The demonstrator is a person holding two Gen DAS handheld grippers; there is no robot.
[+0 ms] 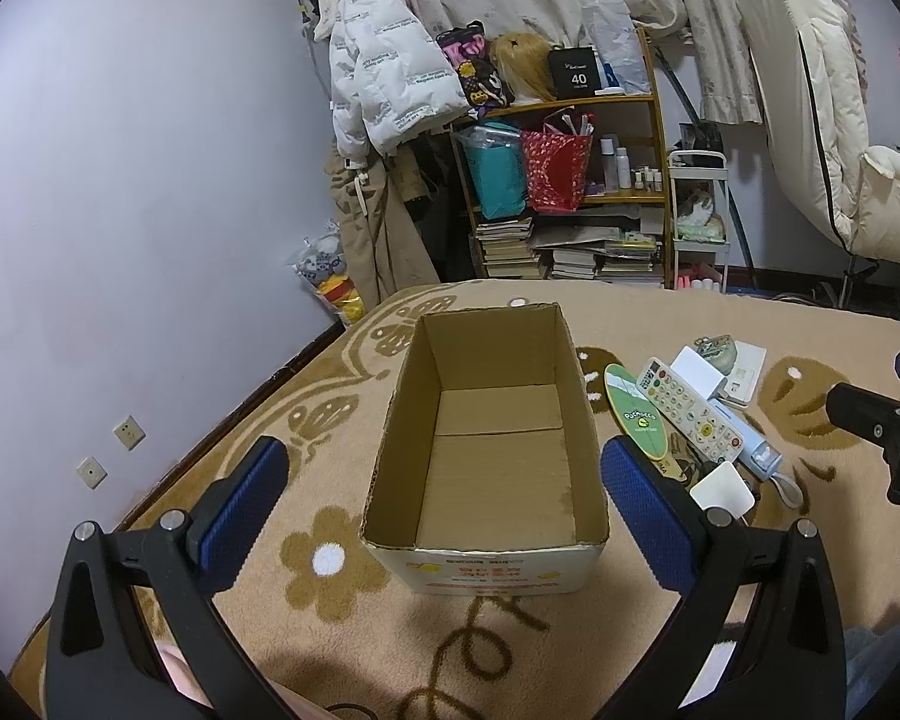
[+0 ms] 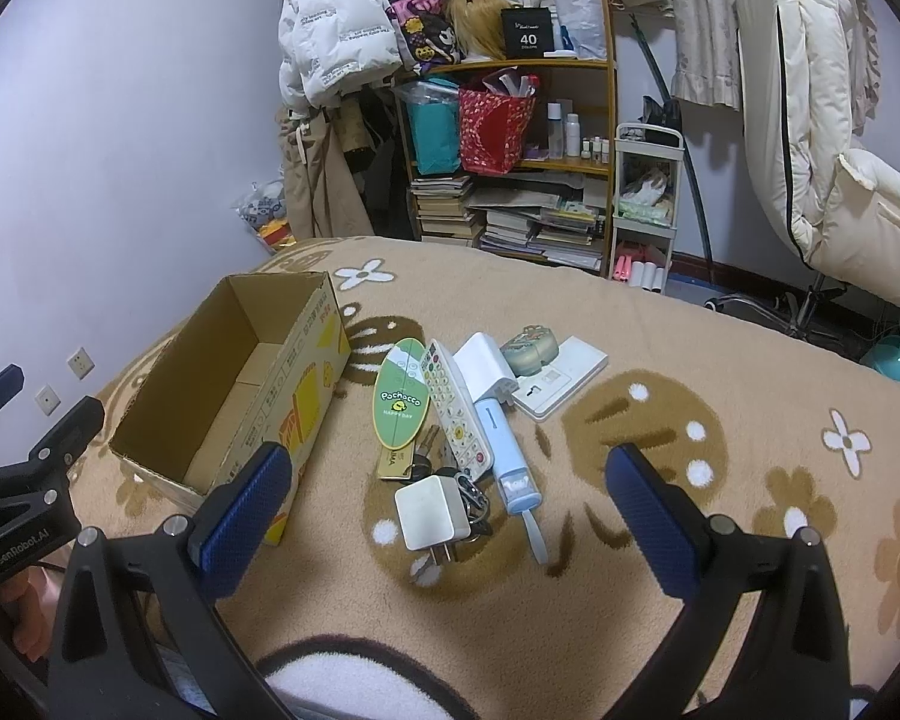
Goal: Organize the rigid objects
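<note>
Your left gripper (image 1: 444,501) is spread wide and holds nothing; its blue pads flank the near end of the open cardboard box (image 1: 486,420), which sits empty on the flowered blanket (image 1: 570,648). Your right gripper (image 2: 449,495) is also wide and empty, hovering just short of the pile of small items.

In the right wrist view the pile lies at 12 o'clock, with the box at 10 o'clock just beside it. Nearest you is the white charger (image 2: 432,513), prongs pointing toward you, resting on a bunch of keys (image 2: 471,495). Beyond it, side by side and touching, lie the green Pochacco tag (image 2: 401,396), the white remote (image 2: 455,411) and the pale blue tube (image 2: 507,456) with its strap trailing at 6 o'clock. A white adapter (image 2: 485,366), a small figured case (image 2: 528,348) and a flat white box (image 2: 561,381) crowd the far end.

The bookshelf (image 2: 510,150) stands well apart at 12 o'clock, behind the bed.
</note>
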